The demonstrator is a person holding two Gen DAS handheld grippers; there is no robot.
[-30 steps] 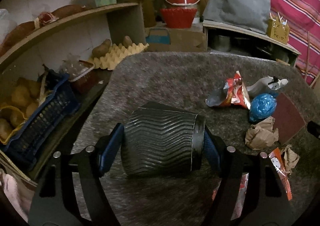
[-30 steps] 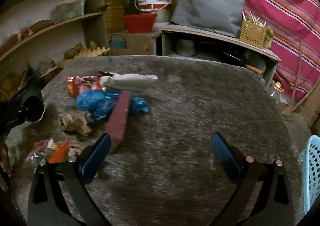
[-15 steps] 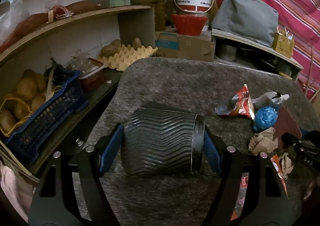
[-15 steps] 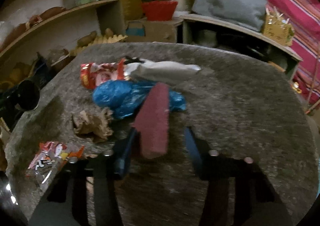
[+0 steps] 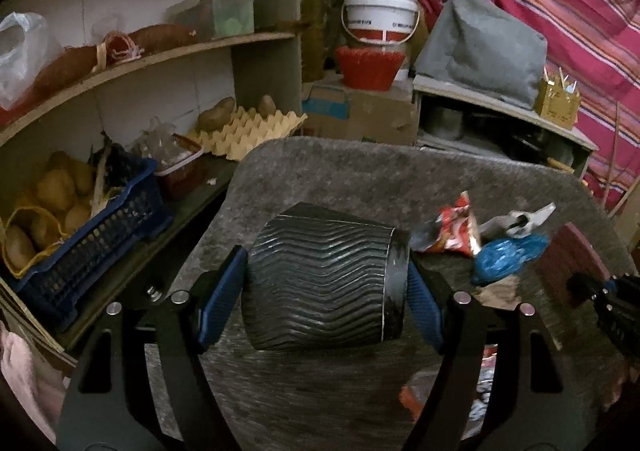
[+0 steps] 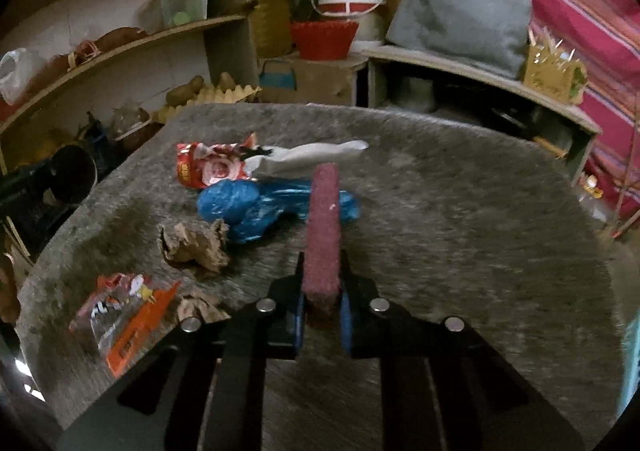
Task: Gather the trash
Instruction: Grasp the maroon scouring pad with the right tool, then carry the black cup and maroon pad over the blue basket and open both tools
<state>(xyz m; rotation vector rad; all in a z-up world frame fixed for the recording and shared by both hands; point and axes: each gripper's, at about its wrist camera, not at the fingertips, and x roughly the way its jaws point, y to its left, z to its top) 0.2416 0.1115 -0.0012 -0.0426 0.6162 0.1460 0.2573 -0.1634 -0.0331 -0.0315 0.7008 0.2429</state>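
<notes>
**Bin held ready, scrubbing pad pinched**

Left wrist: the left tongs (image 5: 322, 285) clamp the ribbed black bin (image 5: 320, 283) sideways, mouth toward the litter.

Right wrist: the right tongs (image 6: 322, 317), just closing, clench the maroon scrubbing pad (image 6: 323, 227) edge-up; blue bag (image 6: 256, 207) and wrappers (image 6: 212, 169) lie beyond on the counter (image 6: 460, 231).

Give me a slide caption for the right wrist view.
Right gripper clamps a maroon scouring pad edge-on above the litter-strewn grey table.
</notes>
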